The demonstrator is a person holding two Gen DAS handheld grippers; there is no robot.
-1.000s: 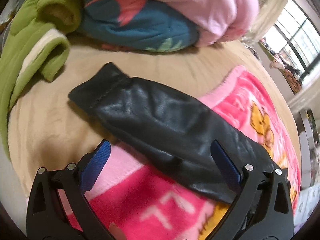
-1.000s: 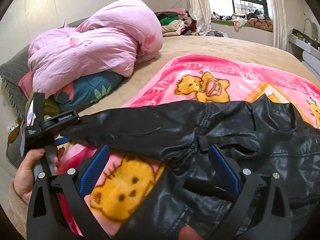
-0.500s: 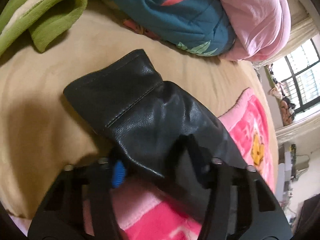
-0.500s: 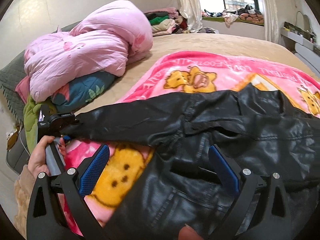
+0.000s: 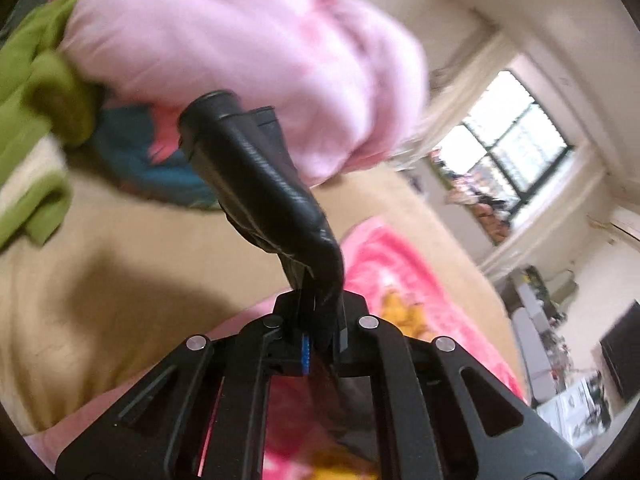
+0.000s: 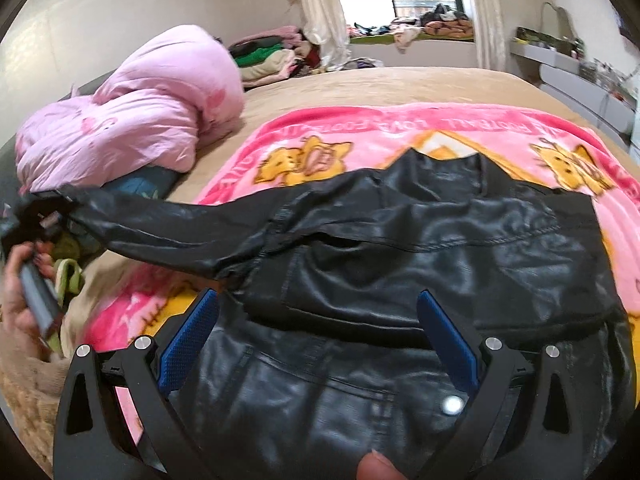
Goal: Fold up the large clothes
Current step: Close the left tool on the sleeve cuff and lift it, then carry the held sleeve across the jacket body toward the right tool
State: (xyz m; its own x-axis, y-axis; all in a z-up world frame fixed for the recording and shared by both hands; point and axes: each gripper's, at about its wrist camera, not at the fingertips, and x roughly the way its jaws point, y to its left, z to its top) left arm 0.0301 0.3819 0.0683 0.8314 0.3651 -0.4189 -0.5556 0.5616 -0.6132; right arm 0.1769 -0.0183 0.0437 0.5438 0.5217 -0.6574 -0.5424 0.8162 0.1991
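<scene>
A black leather jacket (image 6: pixel 420 248) lies spread on a pink cartoon blanket (image 6: pixel 400 128) on the bed. Its left sleeve (image 6: pixel 160 224) stretches out to the left, lifted off the bed. In the left wrist view my left gripper (image 5: pixel 320 340) is shut on that sleeve (image 5: pixel 264 184), whose cuff stands up in front of the camera. In the right wrist view that gripper (image 6: pixel 36 216) shows blurred at the far left, held by a hand (image 6: pixel 16 300). My right gripper (image 6: pixel 320 332) hovers open over the jacket's body, nothing between its blue pads (image 6: pixel 188 340).
A pink duvet (image 6: pixel 132 116) is heaped over a teal pillow (image 6: pixel 148 184) at the bed's head. A green garment (image 5: pixel 32 120) lies beside it. Folded clothes (image 6: pixel 264 56) pile up near the window. A white dresser (image 6: pixel 580 88) stands at the right.
My left gripper closed onto the black sleeve and lifted it off the bed. The right gripper has shifted across the jacket's body, still open.
</scene>
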